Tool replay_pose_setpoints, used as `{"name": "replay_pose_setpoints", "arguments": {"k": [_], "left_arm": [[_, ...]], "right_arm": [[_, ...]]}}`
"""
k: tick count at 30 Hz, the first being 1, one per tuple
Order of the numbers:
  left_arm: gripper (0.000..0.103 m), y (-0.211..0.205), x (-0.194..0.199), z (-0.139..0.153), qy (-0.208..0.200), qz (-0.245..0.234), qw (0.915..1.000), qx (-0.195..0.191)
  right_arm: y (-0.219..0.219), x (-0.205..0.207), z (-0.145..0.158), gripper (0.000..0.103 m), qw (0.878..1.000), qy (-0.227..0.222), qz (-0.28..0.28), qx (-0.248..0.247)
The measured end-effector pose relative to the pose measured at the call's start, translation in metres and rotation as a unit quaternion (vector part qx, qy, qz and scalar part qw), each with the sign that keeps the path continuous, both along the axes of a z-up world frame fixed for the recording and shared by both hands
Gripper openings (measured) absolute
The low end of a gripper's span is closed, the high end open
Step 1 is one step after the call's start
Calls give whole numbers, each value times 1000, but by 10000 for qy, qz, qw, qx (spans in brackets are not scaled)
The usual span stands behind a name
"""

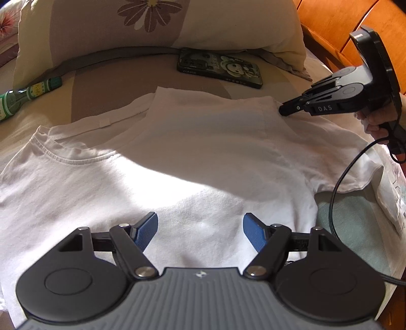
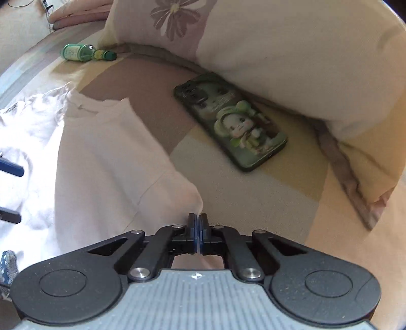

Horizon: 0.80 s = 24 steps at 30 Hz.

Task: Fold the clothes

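A white T-shirt point(image 1: 203, 152) lies spread on the bed, collar to the left, with its far part folded over. My left gripper point(image 1: 200, 228) hovers open above the near, sunlit part of the shirt, with nothing between its blue pads. The right gripper point(image 1: 283, 111) comes in from the right, held by a hand, its tips on the shirt's far right edge. In the right wrist view the right gripper point(image 2: 198, 215) is shut, with the corner of the T-shirt point(image 2: 109, 157) running into its tips.
A phone in a cartoon case point(image 1: 219, 67) point(image 2: 231, 121) lies just beyond the shirt, against a flowered pillow point(image 1: 152, 22). A green bottle point(image 1: 28, 95) point(image 2: 86, 52) lies at the far left. A black cable point(image 1: 337, 182) trails at the right over the bed's edge.
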<state>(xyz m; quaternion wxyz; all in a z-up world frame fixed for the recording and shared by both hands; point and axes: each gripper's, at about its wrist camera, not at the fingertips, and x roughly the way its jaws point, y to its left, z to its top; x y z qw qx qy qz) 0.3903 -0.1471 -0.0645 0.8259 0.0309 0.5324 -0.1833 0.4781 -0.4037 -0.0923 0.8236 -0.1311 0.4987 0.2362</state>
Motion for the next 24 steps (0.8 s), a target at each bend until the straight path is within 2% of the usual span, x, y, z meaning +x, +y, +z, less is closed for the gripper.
{"name": "replay_pose_setpoints", "arguments": {"k": [4, 7, 8, 9, 11, 15, 17, 21, 22, 23, 24], "left_arm": [[74, 8, 5, 4, -68, 18, 10000, 9], [74, 15, 10, 6, -130, 61, 9999, 26], [74, 18, 12, 6, -139, 83, 9999, 38], [74, 20, 13, 4, -136, 106, 9998, 54], [74, 24, 14, 1, -131, 165, 9997, 104], [74, 34, 14, 1, -186, 289, 9994, 103], [74, 40, 12, 1, -205, 305, 9993, 92], [74, 51, 11, -6, -180, 418, 9989, 139], [74, 54, 12, -7, -160, 500, 9985, 147], [74, 58, 12, -8, -147, 588, 9981, 146], [74, 61, 12, -9, -136, 672, 9975, 145]], "right_arm": [[-10, 18, 3, 5, 9986, 36, -508, 155], [-11, 11, 14, 11, 9960, 58, -707, 540], [-7, 10, 17, 14, 9954, 57, -684, 666], [-3, 10, 19, 23, 9946, 57, -661, 793], [12, 14, 20, 30, 9940, 57, -550, 940], [43, 27, 17, 31, 9964, 231, -262, 778], [50, 24, 20, 31, 9947, 438, -210, 910], [57, 22, 1, 31, 9890, 908, -708, 928], [60, 23, -7, 31, 9895, 875, -851, 771], [60, 26, -12, 26, 9899, 693, -958, 785], [61, 29, -15, 26, 9898, 516, -1065, 798]]}}
